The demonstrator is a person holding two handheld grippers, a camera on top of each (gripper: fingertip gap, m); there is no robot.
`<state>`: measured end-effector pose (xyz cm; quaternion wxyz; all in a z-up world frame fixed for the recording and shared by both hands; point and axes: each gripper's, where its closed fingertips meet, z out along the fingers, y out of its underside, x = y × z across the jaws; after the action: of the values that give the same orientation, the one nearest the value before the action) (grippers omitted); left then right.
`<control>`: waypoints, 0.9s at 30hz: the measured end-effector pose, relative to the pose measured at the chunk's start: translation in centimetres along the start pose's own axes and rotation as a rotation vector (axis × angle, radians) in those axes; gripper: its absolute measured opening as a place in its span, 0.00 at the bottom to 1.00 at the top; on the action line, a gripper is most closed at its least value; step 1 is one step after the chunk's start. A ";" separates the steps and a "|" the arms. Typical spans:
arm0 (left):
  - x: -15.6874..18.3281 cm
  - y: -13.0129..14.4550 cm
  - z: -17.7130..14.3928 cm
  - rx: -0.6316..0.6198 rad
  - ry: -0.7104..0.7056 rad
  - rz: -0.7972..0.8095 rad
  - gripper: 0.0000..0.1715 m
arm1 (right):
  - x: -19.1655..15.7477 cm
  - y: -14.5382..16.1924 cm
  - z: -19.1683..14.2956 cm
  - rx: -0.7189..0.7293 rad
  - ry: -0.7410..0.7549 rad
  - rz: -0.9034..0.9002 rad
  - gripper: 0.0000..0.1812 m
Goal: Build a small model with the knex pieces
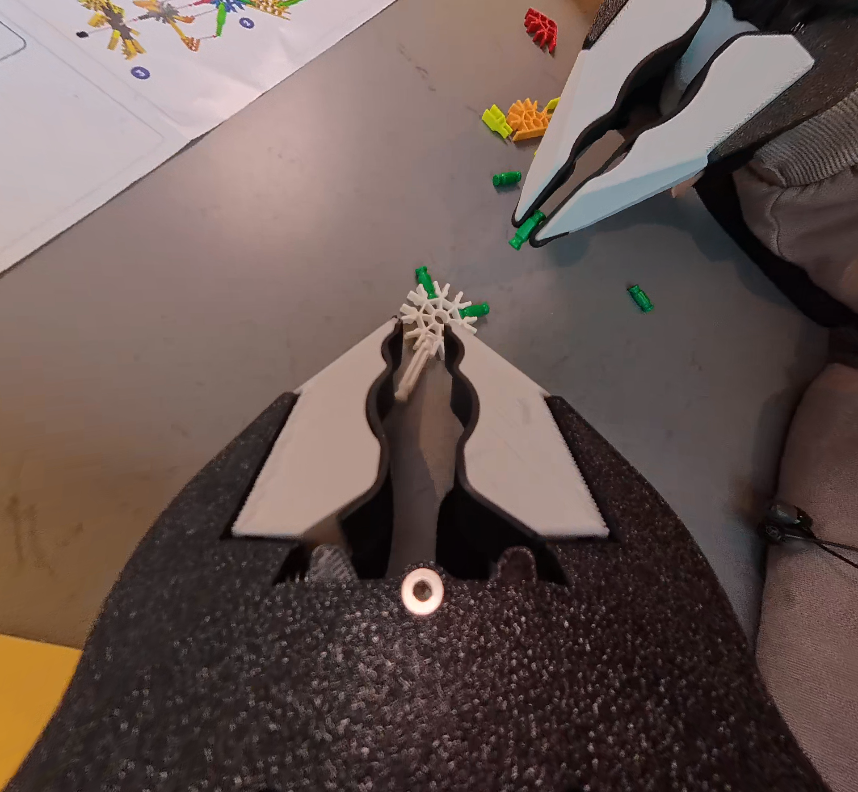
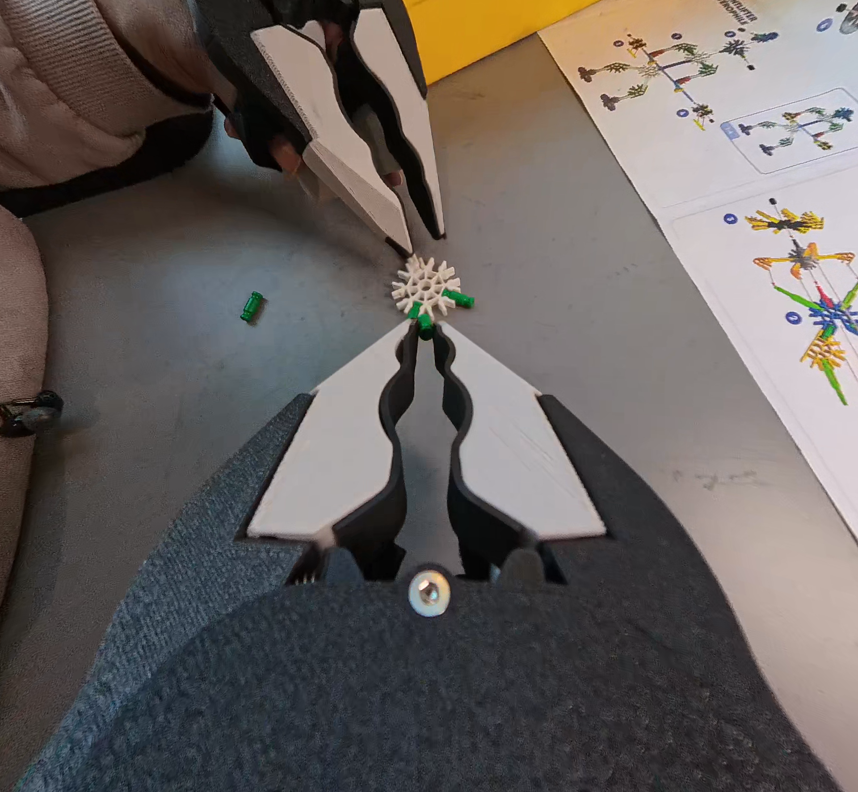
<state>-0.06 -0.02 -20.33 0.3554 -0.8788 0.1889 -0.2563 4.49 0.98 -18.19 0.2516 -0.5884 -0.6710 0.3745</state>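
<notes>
A white snowflake-shaped plastic connector [image 1: 436, 317] is pinched by left tongs [image 1: 420, 328]; a short green plastic rod [image 2: 425, 332], clamped in right tongs [image 2: 425, 328] beside it, could slip if misaligned.

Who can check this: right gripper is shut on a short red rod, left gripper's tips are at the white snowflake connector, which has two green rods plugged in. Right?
Wrong colour. The short rod pinched in the right gripper is green, not red; the left wrist view shows it plainly. The rest holds: the left gripper has its tips at the white snowflake connector, which has two plugged green rods.
</notes>
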 end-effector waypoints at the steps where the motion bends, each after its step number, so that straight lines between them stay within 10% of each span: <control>1: 0.1 -0.2 -0.3 0.011 -0.001 0.018 0.11 | 0.0 0.2 0.1 -0.011 0.004 -0.009 0.03; 7: 1.0 1.0 1.1 -0.074 0.004 0.139 0.21 | -0.6 0.4 0.5 -0.039 -0.002 -0.054 0.03; 15: 4.2 1.8 1.8 -0.099 0.177 0.411 0.11 | -2.5 0.2 -0.1 -0.037 -0.071 -0.156 0.03; 27: 7.3 -0.3 -0.9 0.073 0.277 0.374 0.10 | -4.8 -0.5 0.1 0.019 -0.115 -0.319 0.03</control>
<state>5.23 -4.03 -17.22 0.3989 -0.7716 0.3860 -0.3108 4.94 -3.76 -17.34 0.2746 -0.4499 -0.7656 0.3690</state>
